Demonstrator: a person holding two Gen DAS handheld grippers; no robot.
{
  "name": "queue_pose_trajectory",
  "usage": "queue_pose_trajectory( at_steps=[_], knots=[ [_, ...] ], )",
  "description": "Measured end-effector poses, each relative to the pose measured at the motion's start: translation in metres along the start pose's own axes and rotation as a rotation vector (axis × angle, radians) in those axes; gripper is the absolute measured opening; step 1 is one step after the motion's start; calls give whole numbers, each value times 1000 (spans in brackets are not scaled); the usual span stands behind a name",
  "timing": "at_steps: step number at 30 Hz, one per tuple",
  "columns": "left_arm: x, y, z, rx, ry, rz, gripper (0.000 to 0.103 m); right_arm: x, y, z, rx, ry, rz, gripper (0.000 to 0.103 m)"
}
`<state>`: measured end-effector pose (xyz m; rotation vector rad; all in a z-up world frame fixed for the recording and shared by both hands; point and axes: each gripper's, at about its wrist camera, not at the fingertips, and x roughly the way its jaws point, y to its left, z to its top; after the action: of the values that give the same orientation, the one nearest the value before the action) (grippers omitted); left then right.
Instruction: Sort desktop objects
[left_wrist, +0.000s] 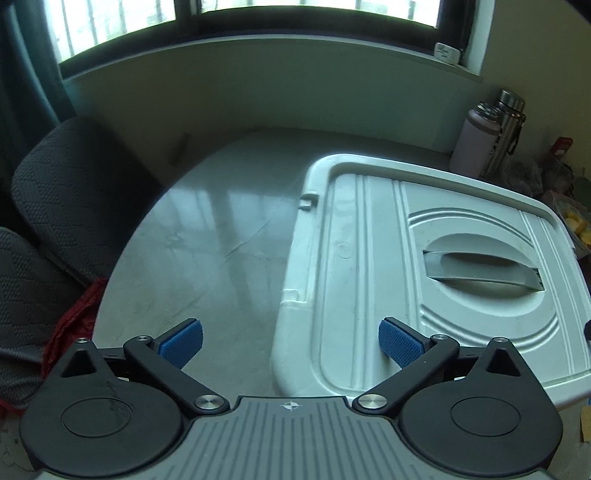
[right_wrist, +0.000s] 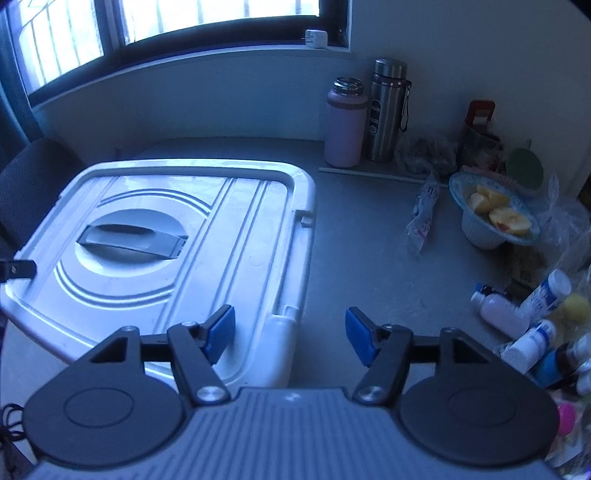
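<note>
A white storage box with a closed lid (left_wrist: 424, 266) (right_wrist: 159, 240) and a grey recessed handle (left_wrist: 480, 271) (right_wrist: 131, 242) sits on the grey table. My left gripper (left_wrist: 291, 343) hangs wide open over the box's left edge, one blue pad over the table, the other over the lid, nothing between them. My right gripper (right_wrist: 290, 334) is open above the box's right edge, holding nothing. Small bottles (right_wrist: 528, 321) lie in a heap at the table's right side.
A pink flask (right_wrist: 343, 123) and a steel flask (right_wrist: 386, 110) stand at the back wall. A blue bowl of cut fruit (right_wrist: 493, 216), a wrapper (right_wrist: 423, 218) and plastic bags sit at the right. A dark chair (left_wrist: 70, 192) and red cloth (left_wrist: 74, 328) lie left of the table.
</note>
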<state>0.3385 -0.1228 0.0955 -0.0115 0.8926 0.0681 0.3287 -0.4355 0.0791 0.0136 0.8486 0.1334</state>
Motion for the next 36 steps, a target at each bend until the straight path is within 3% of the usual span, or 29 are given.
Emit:
queue_pose_trajectory(
  at_steps=[7,12,17,22,30,36],
  knots=[
    [7,0,2,14,-19,-5,103,-2,7,-5,-4,-18,-31,83],
    [4,1,-1,12,-46,3,103,-6,7,-7,-4,-36,-39,99],
    [-11,-8,-8,71,-89,21,103,-21,17,-11,-39,-70,-39,101],
    [-36,-5,-23,55,-146,12,103,-35,27,-19,-52,-94,-44,102],
    [-90,10,-91,7,-255,-14,103,-70,45,-67,-26,-163,-30,102],
    [-102,17,-162,11,-258,-17,103,-84,63,-125,-1,-180,16,102]
  ],
)
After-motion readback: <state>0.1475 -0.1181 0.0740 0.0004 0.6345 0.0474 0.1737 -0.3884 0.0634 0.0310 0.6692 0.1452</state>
